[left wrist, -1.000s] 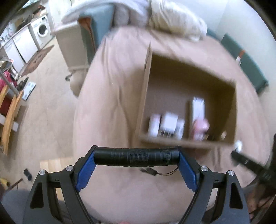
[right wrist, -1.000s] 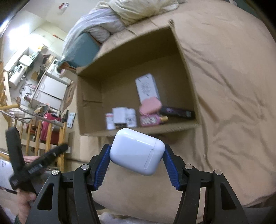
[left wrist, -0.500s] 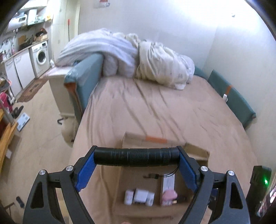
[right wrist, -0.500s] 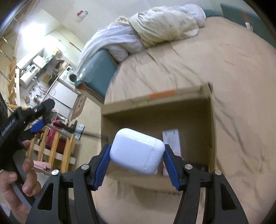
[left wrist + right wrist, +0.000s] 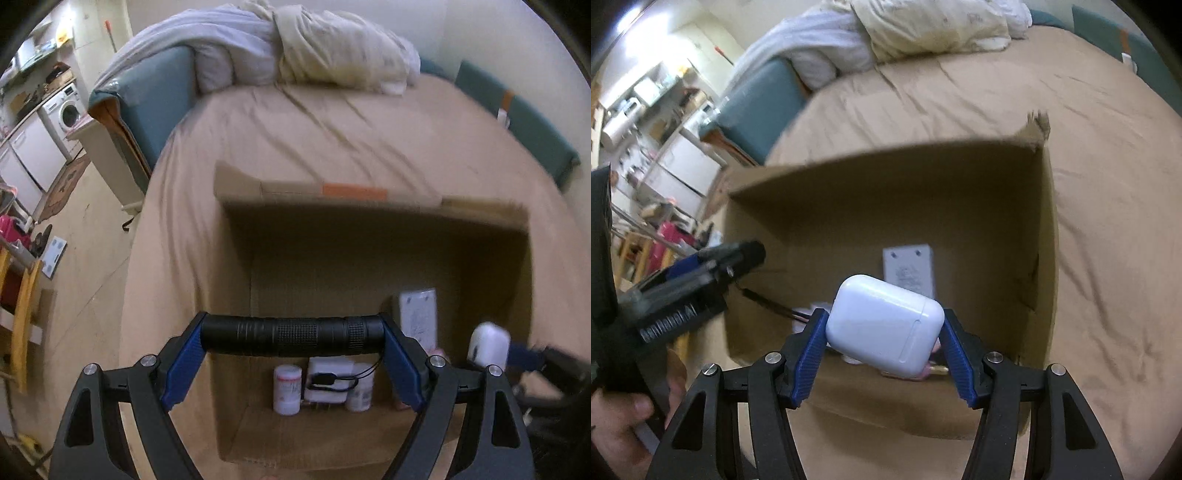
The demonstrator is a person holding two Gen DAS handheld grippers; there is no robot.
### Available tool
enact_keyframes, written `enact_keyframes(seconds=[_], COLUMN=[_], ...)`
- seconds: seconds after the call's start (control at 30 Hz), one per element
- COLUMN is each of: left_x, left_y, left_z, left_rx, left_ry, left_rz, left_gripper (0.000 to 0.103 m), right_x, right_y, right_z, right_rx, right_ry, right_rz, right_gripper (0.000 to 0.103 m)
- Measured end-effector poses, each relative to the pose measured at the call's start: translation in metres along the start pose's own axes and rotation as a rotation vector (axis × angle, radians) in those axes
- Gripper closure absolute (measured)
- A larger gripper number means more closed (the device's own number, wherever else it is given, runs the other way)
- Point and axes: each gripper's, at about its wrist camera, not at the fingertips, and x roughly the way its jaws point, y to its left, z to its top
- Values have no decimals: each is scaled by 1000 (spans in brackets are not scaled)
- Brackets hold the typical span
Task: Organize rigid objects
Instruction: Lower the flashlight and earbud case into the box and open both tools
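The left gripper (image 5: 293,338) is clamped end to end on a black flashlight (image 5: 291,335), low in the frame's centre, above the open cardboard box (image 5: 369,206) on the bed (image 5: 332,133). The right gripper (image 5: 884,334) squeezes a white earbud case (image 5: 884,328) tilted between its blue pads, low centre, over the same box, where small bottles (image 5: 287,389) and a white packet (image 5: 908,271) lie.
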Motion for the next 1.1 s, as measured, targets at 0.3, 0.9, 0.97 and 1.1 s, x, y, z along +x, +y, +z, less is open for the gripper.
enact_keyframes(seconds=[0.3,0.9,0.97,1.1], left_x=[18,33,34,30], left_y=[-23,-43,-43,-40], left_z=[-26,-39,-39,-34], left_rx=[113,208,204,190], left_ry=[12,54,63,47], left_rz=[42,112,106,104], left_gripper=[18,17,17,0], right_x=[16,22,18,11], right_y=[-9,-10,-10,-6], right_z=[-1,1,1,0], right_rx=[38,89,102,96], right_ry=[42,57,48,36], right_rz=[13,71,108,127], right_gripper=[39,35,22,13])
